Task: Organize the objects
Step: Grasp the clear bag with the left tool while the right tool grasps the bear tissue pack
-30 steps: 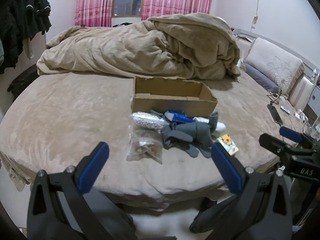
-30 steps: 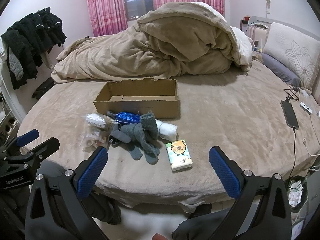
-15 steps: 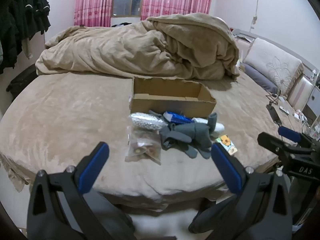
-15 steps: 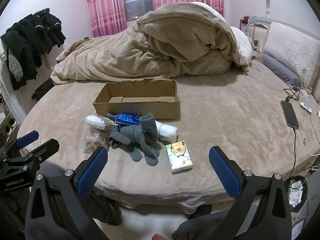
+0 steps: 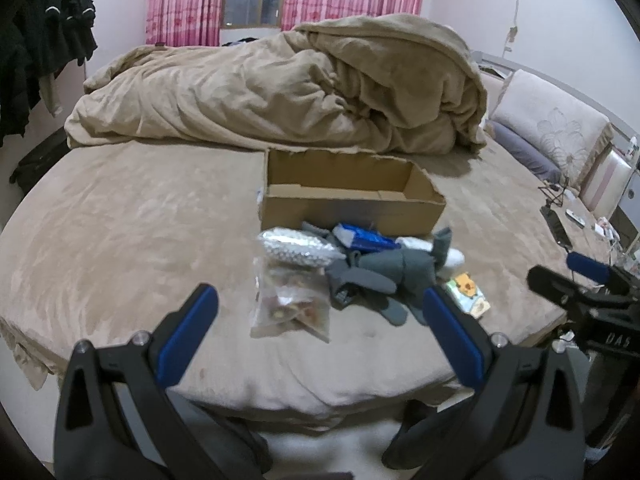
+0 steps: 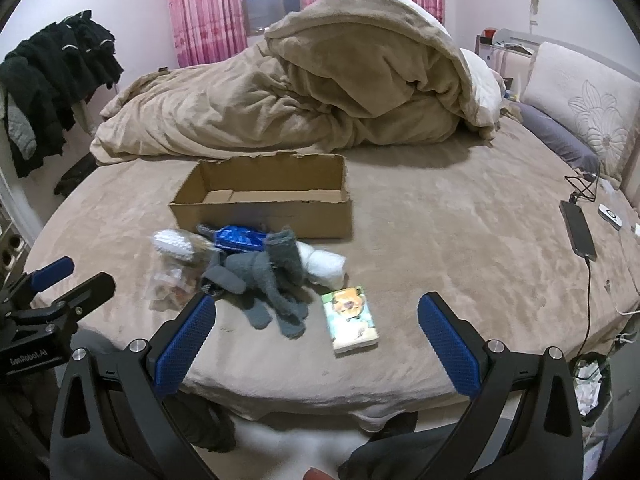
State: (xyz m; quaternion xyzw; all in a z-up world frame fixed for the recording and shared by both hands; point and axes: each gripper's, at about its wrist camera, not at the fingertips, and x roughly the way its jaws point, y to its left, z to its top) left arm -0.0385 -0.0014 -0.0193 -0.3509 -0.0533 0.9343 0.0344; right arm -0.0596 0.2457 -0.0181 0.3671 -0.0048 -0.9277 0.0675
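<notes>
An open empty cardboard box (image 5: 352, 196) (image 6: 264, 204) sits on the tan bed. In front of it lies a pile: grey gloves (image 5: 384, 276) (image 6: 264, 276), a blue packet (image 5: 368, 238) (image 6: 240, 238), a white roll (image 6: 324, 266), a silvery bag (image 5: 296, 246) (image 6: 172, 244), a clear bag of small items (image 5: 290, 308) (image 6: 170, 286), and a tissue pack with a cartoon picture (image 5: 468, 292) (image 6: 352, 320). My left gripper (image 5: 320, 320) is open and empty, held short of the bed's edge before the clear bag. My right gripper (image 6: 316, 328) is open and empty, before the tissue pack.
A bunched tan duvet (image 5: 280, 92) lies behind the box. A phone on a cable (image 6: 578, 230) and a small white device (image 6: 610, 216) lie at the bed's right side by pillows (image 6: 580, 104). Dark clothes (image 6: 52, 80) hang at the left. A bin (image 6: 592, 384) stands at lower right.
Both grippers have moved slightly closer to the bed, so the pile looks a little larger. Both stay open and nothing on the bed has moved.
</notes>
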